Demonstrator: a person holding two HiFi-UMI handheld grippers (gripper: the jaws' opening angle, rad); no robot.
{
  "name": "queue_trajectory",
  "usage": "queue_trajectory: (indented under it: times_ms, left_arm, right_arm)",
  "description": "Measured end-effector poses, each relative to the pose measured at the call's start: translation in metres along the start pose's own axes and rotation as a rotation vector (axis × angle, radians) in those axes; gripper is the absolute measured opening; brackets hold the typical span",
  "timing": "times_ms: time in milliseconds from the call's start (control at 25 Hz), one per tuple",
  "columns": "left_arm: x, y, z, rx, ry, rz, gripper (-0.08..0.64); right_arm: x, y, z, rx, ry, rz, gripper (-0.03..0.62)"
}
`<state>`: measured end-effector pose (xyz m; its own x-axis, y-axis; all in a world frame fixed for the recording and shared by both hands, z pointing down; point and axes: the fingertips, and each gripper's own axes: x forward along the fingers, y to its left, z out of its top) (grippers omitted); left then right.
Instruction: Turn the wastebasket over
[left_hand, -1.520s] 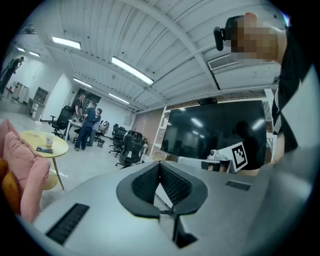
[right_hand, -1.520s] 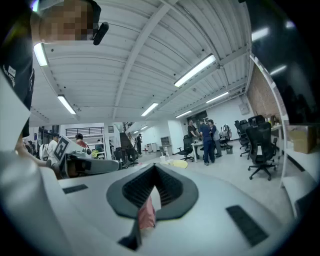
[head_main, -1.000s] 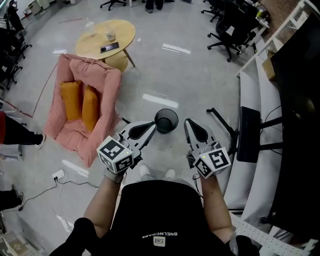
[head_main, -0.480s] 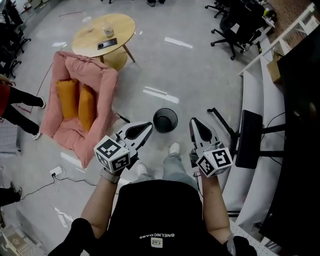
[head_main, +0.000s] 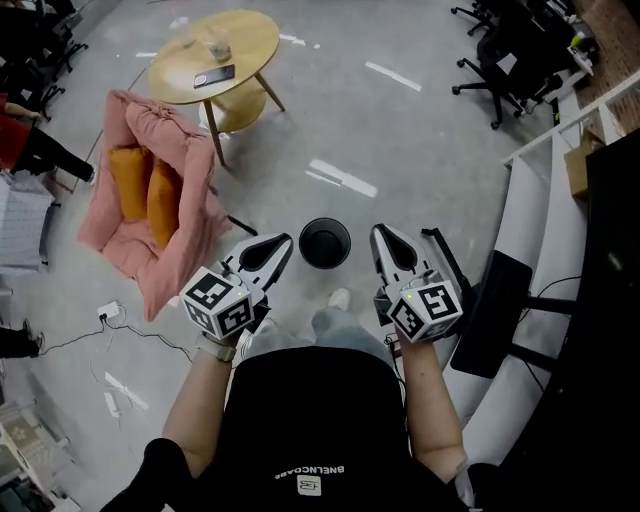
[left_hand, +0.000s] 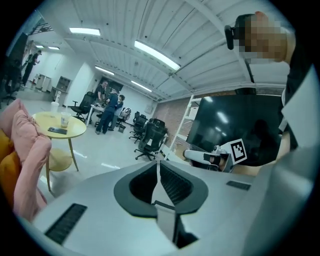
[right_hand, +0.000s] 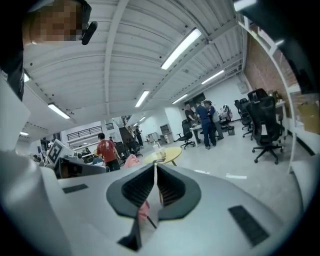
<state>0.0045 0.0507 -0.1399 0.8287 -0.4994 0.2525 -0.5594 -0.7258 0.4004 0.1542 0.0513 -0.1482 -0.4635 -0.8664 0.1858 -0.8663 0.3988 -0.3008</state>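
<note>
- The wastebasket (head_main: 325, 243), black and round, stands upright on the grey floor (head_main: 420, 150) with its open mouth facing up. In the head view it sits at 12 o'clock from the person's light shoe (head_main: 340, 298).
- The left gripper (head_main: 287, 241) shows at the basket's 9 o'clock, its tip just beside the rim in the head view but not on it. Its fingers (left_hand: 170, 181) are pressed together with nothing between them.
- The right gripper (head_main: 379, 233) shows at the basket's 3 o'clock, a little further from the rim. Its fingers (right_hand: 167, 186) are likewise together and empty.
- Both grippers point roughly toward 12 o'clock, with the basket between their tips.
- A pink armchair (head_main: 195, 215) with orange cushions (head_main: 145, 190) stands at about 9 to 10 o'clock of the basket, well apart.
- A round wooden table (head_main: 250, 40) stands at 11 o'clock, beyond the armchair, and bears a dark phone (head_main: 214, 74) and a cup (head_main: 219, 47).
- Black office chairs (head_main: 510, 60) stand at about 2 o'clock, far off.
- A white desk (head_main: 540, 230) runs along the 3 o'clock side.
</note>
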Motion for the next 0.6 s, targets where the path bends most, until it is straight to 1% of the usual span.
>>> queue_trajectory:
  times_ms: [160,280,480,600]
  left_arm:
    - [0.017,0.015,-0.016,-0.037,0.023,0.101,0.017]
    - [0.026,0.032,-0.033,-0.08,0.04,0.161,0.017]
    - [0.04,0.065,-0.078,-0.152,0.089,0.208,0.029]
    - [0.046,0.088,-0.113,-0.199,0.138,0.217,0.075]
  right_arm:
    - [0.011,-0.03,-0.017,0.022,0.055,0.035,0.013]
    - [0.022,-0.047,-0.037,0.027,0.115,0.046,0.014]
    - [0.047,-0.076,-0.083,0.037,0.219,0.031,0.015]
    - [0.064,-0.09,-0.117,0.049,0.281,0.012,0.015]
